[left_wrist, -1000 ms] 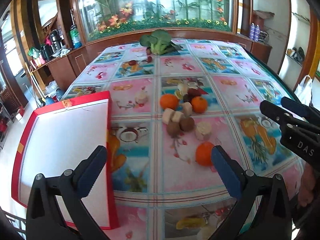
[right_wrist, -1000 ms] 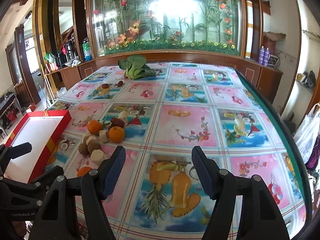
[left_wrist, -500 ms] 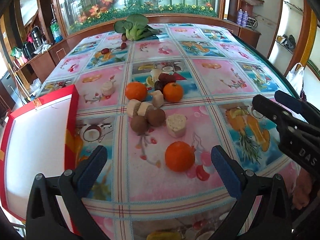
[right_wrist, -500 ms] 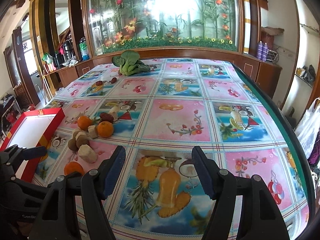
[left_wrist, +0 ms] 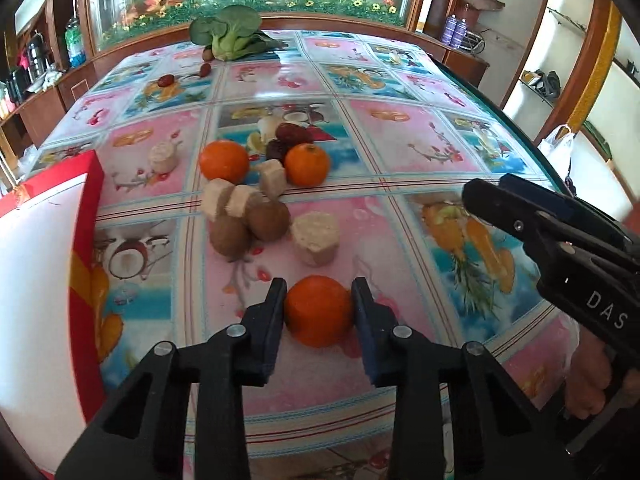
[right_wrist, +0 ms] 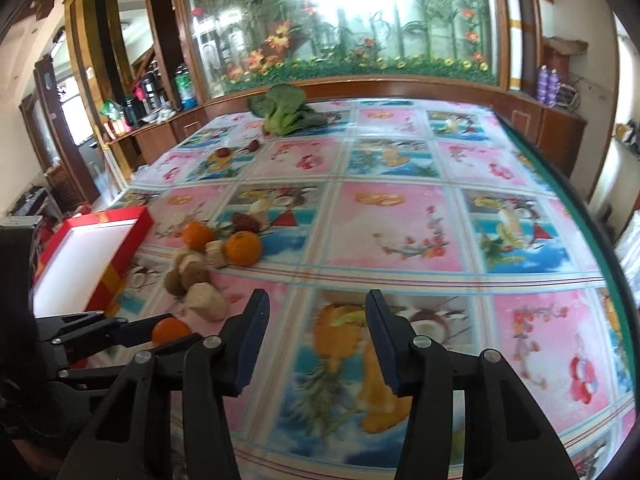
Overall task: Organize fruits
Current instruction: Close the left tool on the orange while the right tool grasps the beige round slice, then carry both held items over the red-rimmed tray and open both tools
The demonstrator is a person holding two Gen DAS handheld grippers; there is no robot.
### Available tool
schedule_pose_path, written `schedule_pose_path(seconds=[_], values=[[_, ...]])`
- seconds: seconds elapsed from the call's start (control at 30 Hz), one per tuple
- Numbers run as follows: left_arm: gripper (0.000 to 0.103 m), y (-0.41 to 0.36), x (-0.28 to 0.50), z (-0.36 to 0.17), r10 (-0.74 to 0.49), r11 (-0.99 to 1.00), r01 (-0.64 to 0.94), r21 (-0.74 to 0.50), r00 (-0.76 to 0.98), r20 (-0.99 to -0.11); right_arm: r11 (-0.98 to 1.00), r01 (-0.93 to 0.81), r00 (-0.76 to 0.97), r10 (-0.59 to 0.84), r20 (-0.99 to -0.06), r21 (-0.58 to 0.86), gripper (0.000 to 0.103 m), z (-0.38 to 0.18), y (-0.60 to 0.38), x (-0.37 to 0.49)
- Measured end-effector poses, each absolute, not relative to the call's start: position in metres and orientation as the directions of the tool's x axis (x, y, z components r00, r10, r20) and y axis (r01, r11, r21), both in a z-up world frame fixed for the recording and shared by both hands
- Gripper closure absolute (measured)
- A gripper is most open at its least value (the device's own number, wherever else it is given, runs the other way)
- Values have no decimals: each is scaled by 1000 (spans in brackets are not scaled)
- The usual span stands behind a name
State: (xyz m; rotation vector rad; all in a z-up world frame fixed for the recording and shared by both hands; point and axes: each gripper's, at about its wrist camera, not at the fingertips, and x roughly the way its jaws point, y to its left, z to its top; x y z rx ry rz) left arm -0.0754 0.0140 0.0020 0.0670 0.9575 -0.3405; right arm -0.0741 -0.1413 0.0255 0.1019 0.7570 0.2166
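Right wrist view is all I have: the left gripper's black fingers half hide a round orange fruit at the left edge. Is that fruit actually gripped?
Observer: Yes. In the left wrist view the left gripper, whose jaws have just been closing, has both pads against the sides of the round orange fruit.
Operator: Lifted yet?
Observer: No. It appears to rest on the glossy fruit-print tablecloth, with no gap showing beneath.
Operator: Anything crowding it?
Observer: The pale cut cylinder chunk sits just beyond, apart from the fingertips.

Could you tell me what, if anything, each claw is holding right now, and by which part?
The left claw has just closed on the nearest orange, pads against its two sides, fruit on the table. The right claw, also closing, holds nothing.
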Motion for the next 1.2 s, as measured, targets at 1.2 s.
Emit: schedule_pose_path(seconds=[1.2], values=[[68, 178, -120, 28, 55, 998, -60, 21, 647, -761, 954, -257, 568, 276, -776, 152, 75, -6, -59, -39]])
